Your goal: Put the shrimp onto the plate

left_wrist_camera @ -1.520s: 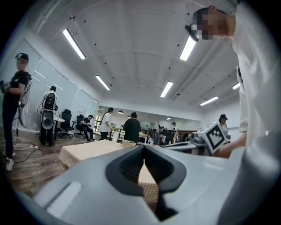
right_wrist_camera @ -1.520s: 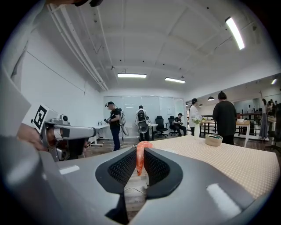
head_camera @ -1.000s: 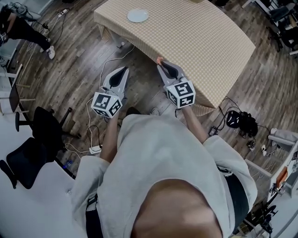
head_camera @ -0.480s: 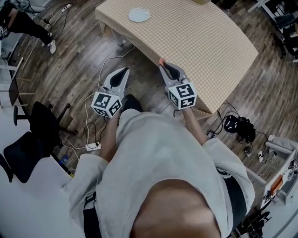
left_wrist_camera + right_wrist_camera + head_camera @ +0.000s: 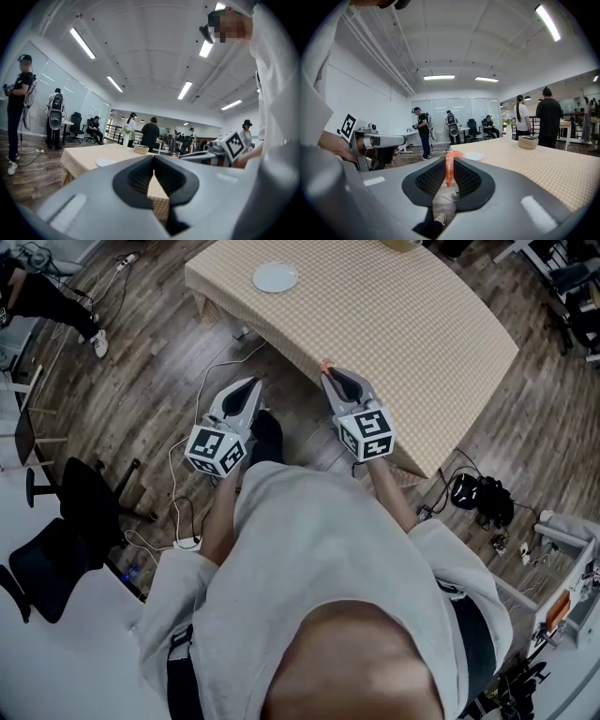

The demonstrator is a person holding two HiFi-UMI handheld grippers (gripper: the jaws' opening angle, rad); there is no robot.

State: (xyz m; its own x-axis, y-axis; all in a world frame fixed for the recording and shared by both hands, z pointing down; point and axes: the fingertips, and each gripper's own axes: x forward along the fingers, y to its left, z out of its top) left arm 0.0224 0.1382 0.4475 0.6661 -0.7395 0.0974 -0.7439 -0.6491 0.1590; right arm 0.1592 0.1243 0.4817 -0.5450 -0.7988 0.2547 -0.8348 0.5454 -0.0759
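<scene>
An orange shrimp (image 5: 449,169) stands upright between the jaws of my right gripper (image 5: 449,161), which is shut on it. In the head view the shrimp (image 5: 323,363) pokes from the right gripper (image 5: 325,371) at the near edge of the checked table (image 5: 403,324). The white plate (image 5: 275,277) lies empty at the table's far left corner, well beyond both grippers; the same plate (image 5: 474,155) shows just past the shrimp. My left gripper (image 5: 252,382) hangs over the wooden floor left of the table, shut (image 5: 153,172) with nothing in it.
A round bowl (image 5: 528,141) sits at the far side of the table. Black office chairs (image 5: 75,493) and floor cables (image 5: 202,399) lie to the left, a black bag (image 5: 483,488) to the right. Several people stand in the room behind.
Both grippers keep their places and grips. The view has shifted a little, and a dark shoe now shows on the floor between the grippers.
</scene>
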